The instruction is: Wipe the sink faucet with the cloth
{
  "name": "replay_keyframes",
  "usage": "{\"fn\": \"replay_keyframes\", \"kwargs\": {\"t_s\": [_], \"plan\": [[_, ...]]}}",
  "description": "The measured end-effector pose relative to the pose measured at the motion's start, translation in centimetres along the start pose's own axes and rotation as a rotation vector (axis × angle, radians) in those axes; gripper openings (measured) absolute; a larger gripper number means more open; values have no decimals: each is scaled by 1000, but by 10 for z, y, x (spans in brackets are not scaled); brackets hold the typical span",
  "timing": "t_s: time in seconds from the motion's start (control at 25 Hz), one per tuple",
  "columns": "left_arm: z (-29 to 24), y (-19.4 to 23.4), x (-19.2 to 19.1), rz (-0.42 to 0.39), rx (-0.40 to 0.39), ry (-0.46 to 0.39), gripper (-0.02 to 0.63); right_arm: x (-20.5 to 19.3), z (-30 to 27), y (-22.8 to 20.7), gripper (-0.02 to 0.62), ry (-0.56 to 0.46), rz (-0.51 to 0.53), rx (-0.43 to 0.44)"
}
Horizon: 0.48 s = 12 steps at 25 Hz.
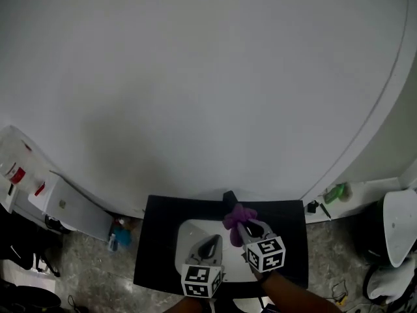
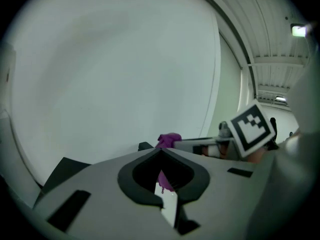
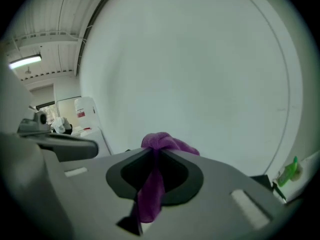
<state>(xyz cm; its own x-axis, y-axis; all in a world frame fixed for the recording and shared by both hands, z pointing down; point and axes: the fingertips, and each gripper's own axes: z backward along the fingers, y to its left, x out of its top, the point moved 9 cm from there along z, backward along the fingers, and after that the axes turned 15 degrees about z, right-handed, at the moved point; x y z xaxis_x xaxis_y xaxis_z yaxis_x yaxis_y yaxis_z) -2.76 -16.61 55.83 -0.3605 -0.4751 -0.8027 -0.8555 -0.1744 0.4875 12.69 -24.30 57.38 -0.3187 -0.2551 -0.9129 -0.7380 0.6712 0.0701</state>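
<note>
Two claws are in my hands, side by side and close together above a white sink (image 1: 187,231) set in a black counter (image 1: 155,241), which stands against a broad white wall (image 1: 195,77). My right gripper (image 1: 242,225) has its jaws pressed together on the purple cloth (image 1: 238,215). Its own view shows the fabric pinched at the jaw tips, a bunched knot standing up beyond them and a strip hanging down through the dark hollow between the jaws. From above, the bunched end of the cloth sits just in front of the dark faucet (image 1: 229,197) at the back edge of the sink. I cannot tell whether cloth and faucet touch.

My left gripper (image 1: 212,238) is to the left of the right one, over the basin. Its jaws meet at the tips and grip nothing. Through the hollow behind its tips I see only the white of the sink and a scrap of the purple fabric beyond.

A green bottle (image 1: 335,192) lies on the pale ledge to the right of the counter, well apart from both claws.
</note>
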Motion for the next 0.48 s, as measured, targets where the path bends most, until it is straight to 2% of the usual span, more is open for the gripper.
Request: {"fn": "replay_keyframes", "kwargs": {"t_s": [0.12, 0.28, 0.36, 0.48], "plan": [[-12, 15, -1, 21, 27, 17, 6, 18, -61, -25, 41, 34, 21, 9], [-24, 36, 2, 40, 47, 38, 6, 18, -126, -38, 41, 154, 33, 42], [-30, 42, 6, 48, 43, 47, 6, 8, -129, -37, 41, 194, 35, 47], [-40, 50, 8, 56, 31, 60, 6, -15, -98, -26, 40, 199, 5, 25]]}}
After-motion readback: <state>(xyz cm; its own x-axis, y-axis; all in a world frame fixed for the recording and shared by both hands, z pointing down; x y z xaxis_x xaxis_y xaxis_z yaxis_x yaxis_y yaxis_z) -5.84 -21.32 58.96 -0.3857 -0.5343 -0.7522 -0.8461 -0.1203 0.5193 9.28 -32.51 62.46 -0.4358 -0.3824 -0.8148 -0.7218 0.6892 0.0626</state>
